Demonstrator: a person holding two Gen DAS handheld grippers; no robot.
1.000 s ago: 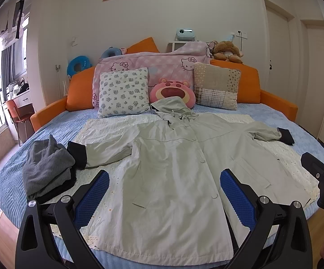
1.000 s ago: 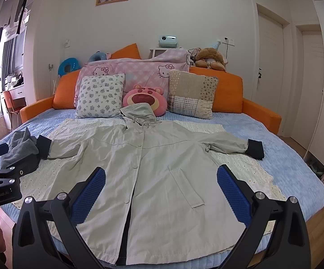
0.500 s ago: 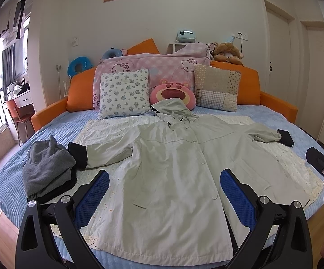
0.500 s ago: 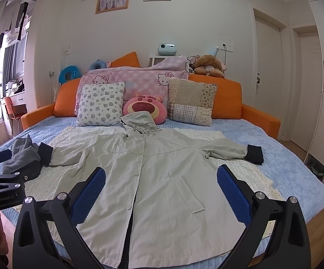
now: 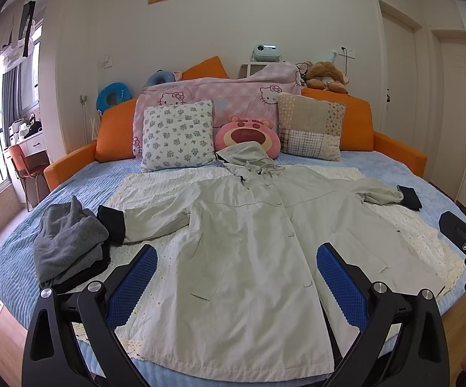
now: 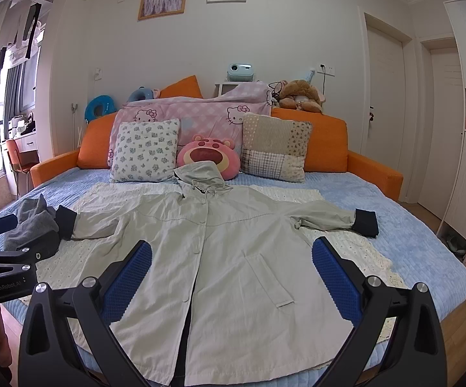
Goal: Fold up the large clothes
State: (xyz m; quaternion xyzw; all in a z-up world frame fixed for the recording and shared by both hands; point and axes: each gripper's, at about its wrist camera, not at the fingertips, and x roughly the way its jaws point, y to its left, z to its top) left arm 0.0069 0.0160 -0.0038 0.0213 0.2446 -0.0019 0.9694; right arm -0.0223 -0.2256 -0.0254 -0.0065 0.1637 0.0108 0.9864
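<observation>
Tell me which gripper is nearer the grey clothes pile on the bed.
Left. The left gripper hovers right beside the grey clothes pile; the right gripper is farther right, across the coat.

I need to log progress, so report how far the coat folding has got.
Done: the pale hooded coat lies spread flat, front up, on the bed, both sleeves out to the sides; a grey garment pile sits beside it. In hand: nothing; the left gripper and right gripper are open above the hem. Left: every fold, sleeves first probably.
</observation>
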